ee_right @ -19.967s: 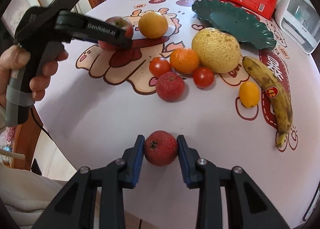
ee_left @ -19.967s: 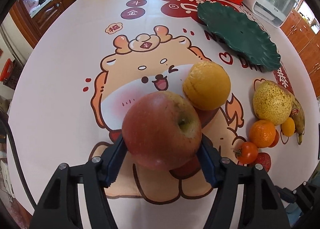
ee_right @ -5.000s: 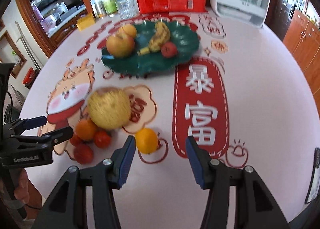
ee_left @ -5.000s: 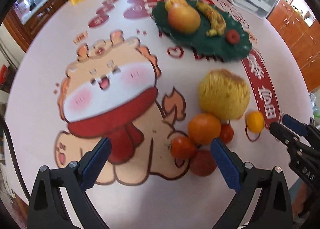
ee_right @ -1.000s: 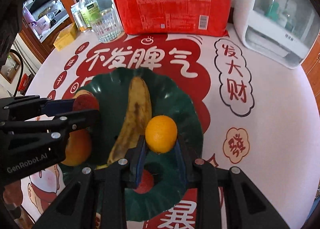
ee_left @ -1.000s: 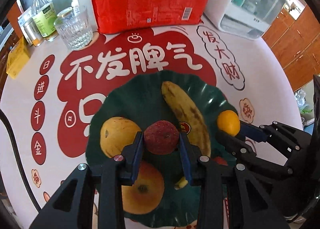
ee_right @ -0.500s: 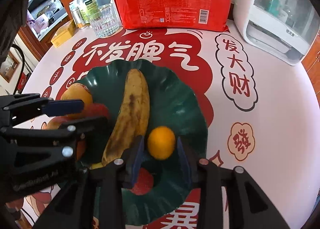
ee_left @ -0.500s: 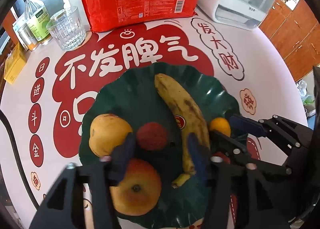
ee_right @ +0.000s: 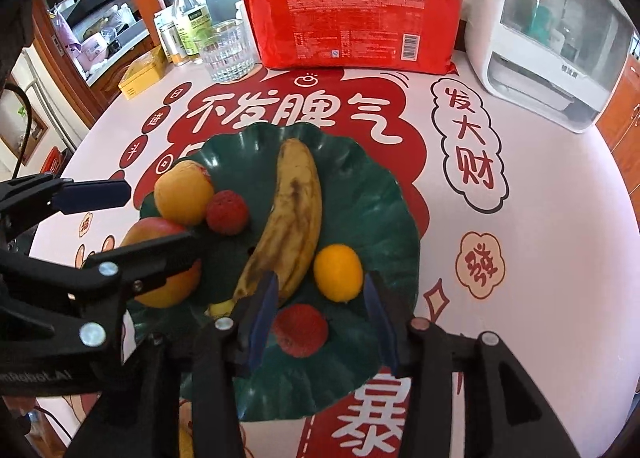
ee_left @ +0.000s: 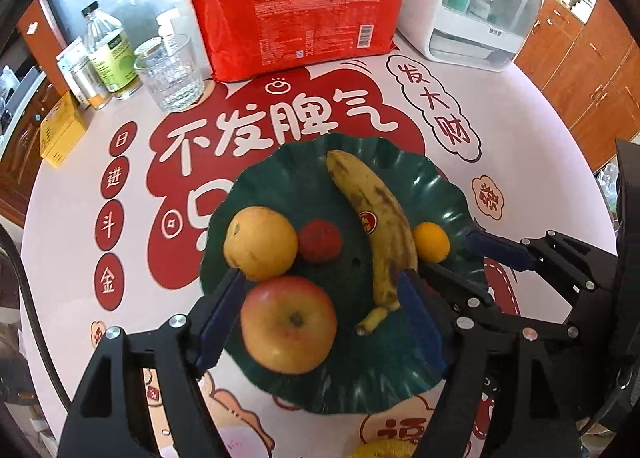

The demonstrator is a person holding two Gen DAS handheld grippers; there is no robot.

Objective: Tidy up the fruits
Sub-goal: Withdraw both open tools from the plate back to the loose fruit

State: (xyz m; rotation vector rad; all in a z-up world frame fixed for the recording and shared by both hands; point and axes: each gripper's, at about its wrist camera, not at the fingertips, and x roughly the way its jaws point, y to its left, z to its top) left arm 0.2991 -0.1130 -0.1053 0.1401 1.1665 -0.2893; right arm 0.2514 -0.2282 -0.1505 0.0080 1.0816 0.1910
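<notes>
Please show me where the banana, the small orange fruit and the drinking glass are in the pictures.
banana (ee_right: pixel 294 217): right wrist view, the middle of its spotted peel.
small orange fruit (ee_right: pixel 338 272): right wrist view, the centre of its skin.
drinking glass (ee_left: pixel 170 71): left wrist view, the middle of its clear wall.

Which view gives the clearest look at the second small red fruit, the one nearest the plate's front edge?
The right wrist view: that red fruit lies in plain sight on the green plate, just below the small orange fruit. In the left wrist view I cannot find it; the right tool covers that side of the plate.
</notes>
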